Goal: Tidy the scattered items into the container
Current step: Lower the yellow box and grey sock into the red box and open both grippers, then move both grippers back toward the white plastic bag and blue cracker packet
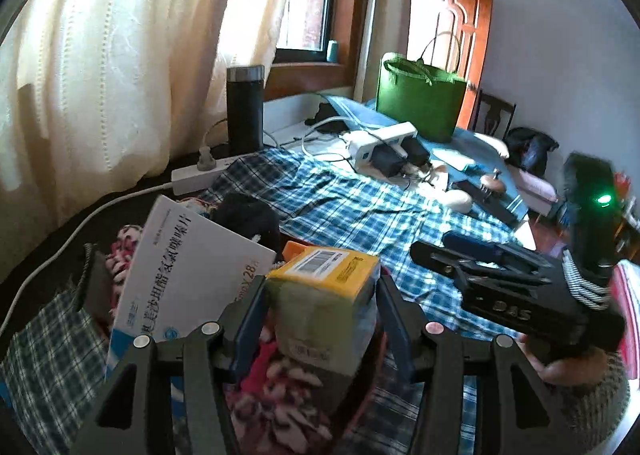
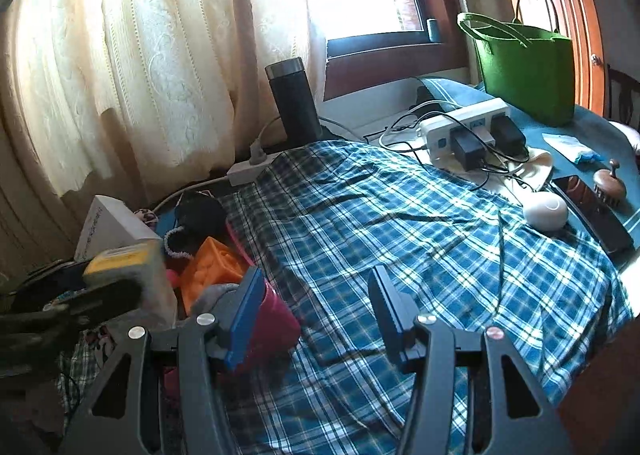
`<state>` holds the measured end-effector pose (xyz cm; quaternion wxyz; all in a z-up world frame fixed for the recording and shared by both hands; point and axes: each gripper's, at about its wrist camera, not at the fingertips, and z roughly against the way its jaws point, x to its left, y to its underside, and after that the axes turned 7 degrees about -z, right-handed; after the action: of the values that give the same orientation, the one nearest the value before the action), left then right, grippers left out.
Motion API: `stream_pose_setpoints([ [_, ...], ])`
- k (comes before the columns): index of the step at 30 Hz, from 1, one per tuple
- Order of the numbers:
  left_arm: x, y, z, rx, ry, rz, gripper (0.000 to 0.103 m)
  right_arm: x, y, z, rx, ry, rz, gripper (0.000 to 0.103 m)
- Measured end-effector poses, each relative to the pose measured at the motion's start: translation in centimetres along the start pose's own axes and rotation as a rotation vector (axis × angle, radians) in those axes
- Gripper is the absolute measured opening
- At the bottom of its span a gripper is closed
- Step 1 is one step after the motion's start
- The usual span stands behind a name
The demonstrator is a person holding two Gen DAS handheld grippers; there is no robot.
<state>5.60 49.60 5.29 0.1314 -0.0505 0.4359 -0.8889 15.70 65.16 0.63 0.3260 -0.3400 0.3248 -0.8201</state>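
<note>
My left gripper (image 1: 320,315) is shut on a yellow-topped box (image 1: 324,295) with a barcode label and holds it over the pink floral fabric container (image 1: 280,387). A white medicine box (image 1: 184,275) leans inside the container, with a black knitted item (image 1: 248,219) and an orange item (image 1: 294,248) behind. In the right wrist view the yellow box (image 2: 128,271), white box (image 2: 108,227), orange item (image 2: 212,271) and the container's magenta rim (image 2: 276,319) sit at the left. My right gripper (image 2: 316,311) is open and empty over the plaid cloth (image 2: 400,235).
On the table stand a black flask (image 2: 296,103), a power strip (image 2: 464,127) with chargers and cables, a green felt bag (image 2: 524,67), a white round device (image 2: 546,211), a wooden brush (image 2: 610,183) and a dark phone (image 2: 592,211). Curtains hang at the left.
</note>
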Motion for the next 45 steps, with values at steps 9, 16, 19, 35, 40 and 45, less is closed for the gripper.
stream_pose_setpoints([
  [9, 0.1, 0.0, -1.3, 0.019, 0.012, -0.009, 0.063, 0.3, 0.8, -0.8, 0.028, -0.038, -0.01, 0.058],
  [16, 1.7, 0.3, 3.4, -0.064, 0.006, 0.031, 0.065, 1.4, 0.9, 1.0, -0.005, -0.071, 0.005, 0.058],
  [19, 3.3, 1.0, 5.5, -0.082, -0.025, 0.071, 0.065, 2.2, 0.9, 1.9, -0.021, -0.091, 0.013, 0.058],
  [35, 11.7, 7.5, 12.7, -0.088, -0.166, 0.297, 0.065, 7.9, 1.0, -0.9, 0.026, -0.052, 0.112, 0.069],
  [40, 14.4, 9.7, 15.0, -0.09, -0.21, 0.352, 0.065, 8.3, 1.2, -0.3, 0.041, -0.017, 0.145, 0.069],
  [45, 17.8, 12.4, 18.6, -0.1, -0.296, 0.419, 0.065, 9.0, 2.4, 0.8, 0.058, 0.014, 0.188, 0.069],
])
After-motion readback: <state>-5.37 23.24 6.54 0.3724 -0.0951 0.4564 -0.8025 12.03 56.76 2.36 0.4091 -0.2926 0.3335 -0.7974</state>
